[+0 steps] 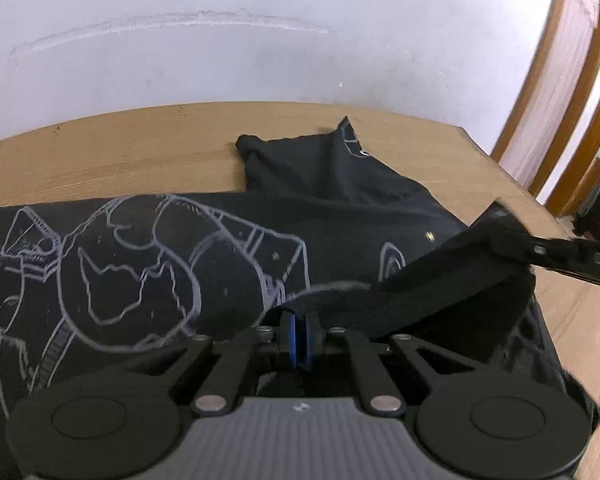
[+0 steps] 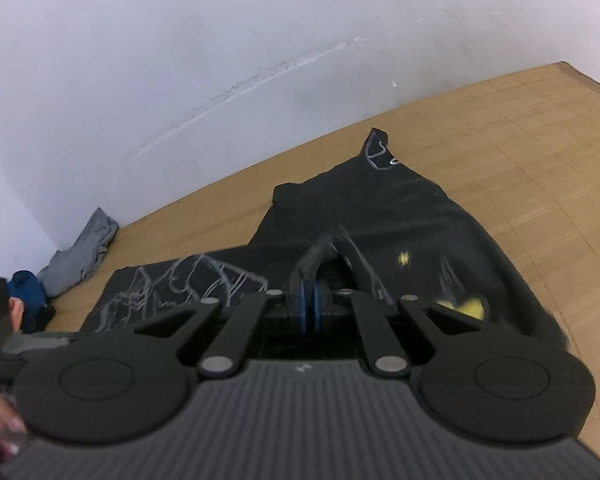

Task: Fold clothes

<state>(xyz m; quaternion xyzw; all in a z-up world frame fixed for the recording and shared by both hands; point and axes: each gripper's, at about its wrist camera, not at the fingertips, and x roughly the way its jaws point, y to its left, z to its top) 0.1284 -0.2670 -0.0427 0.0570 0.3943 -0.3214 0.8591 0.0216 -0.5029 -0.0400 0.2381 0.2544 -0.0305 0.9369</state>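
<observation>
On the wooden table (image 1: 120,148) lies the black printed T-shirt (image 1: 140,264); left gripper (image 1: 299,320) and right gripper (image 2: 309,280) each pinch its near edge, jaws pressed together; mid-fold, judging; next: carry the edge across level, then release.

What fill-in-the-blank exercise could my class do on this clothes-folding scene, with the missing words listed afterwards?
1. The black T-shirt lies on a ______ table.
2. Both the left tongs and the right tongs are ______ on the shirt's fabric.
3. The line drawing printed on the shirt is ______ in colour.
4. Near the wall, a crumpled ______ garment lies beside something blue.

Missing words: wooden; shut; white; grey
</observation>
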